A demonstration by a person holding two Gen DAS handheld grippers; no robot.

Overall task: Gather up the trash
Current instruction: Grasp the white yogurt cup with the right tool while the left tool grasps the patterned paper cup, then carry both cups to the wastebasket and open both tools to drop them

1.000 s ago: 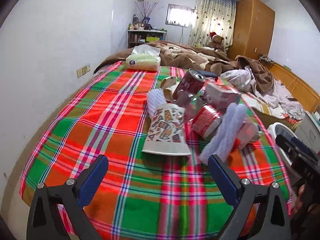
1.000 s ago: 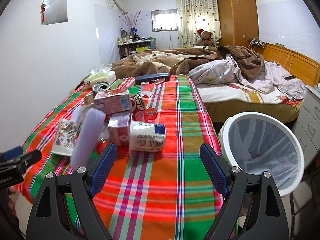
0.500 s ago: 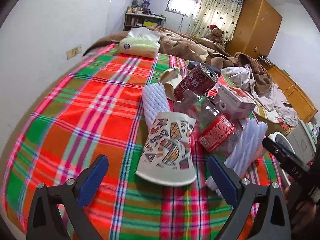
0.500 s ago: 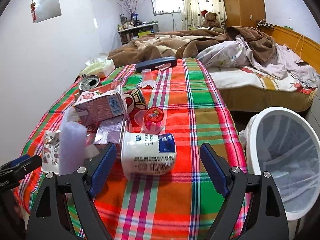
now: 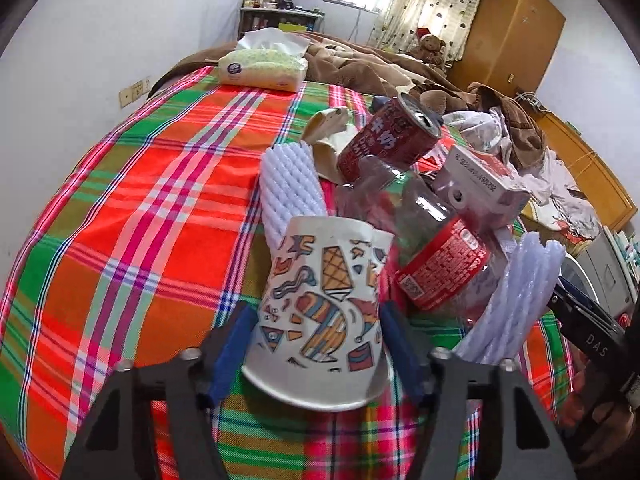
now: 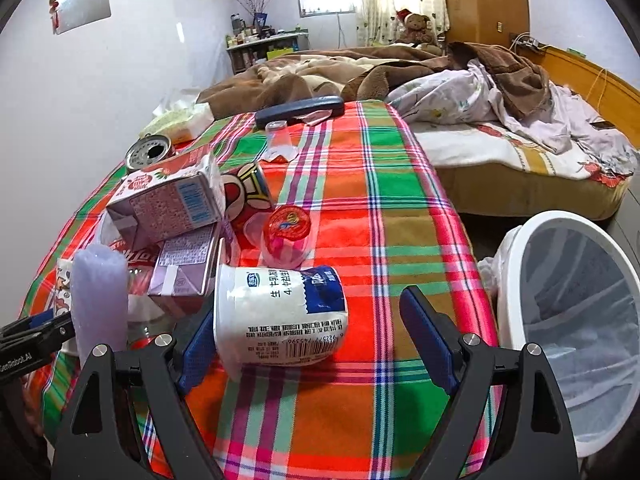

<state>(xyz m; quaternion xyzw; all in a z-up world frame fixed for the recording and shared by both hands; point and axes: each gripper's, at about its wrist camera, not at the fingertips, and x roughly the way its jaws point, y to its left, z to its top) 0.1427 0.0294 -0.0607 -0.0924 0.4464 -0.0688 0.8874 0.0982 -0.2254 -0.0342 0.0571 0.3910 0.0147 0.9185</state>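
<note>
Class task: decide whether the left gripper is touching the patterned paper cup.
Touching. In the left wrist view, the left gripper has both blue pads pressed against the sides of the patterned paper cup.

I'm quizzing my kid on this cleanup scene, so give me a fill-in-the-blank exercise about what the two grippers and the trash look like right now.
1. The left gripper has its fingers on either side of the patterned paper ____.
2. The white yogurt tub between the right gripper fingers is lying on its ____.
3. The white trash bin stands off the table's ____ edge in the right wrist view.

Missing words: cup; side; right
</note>
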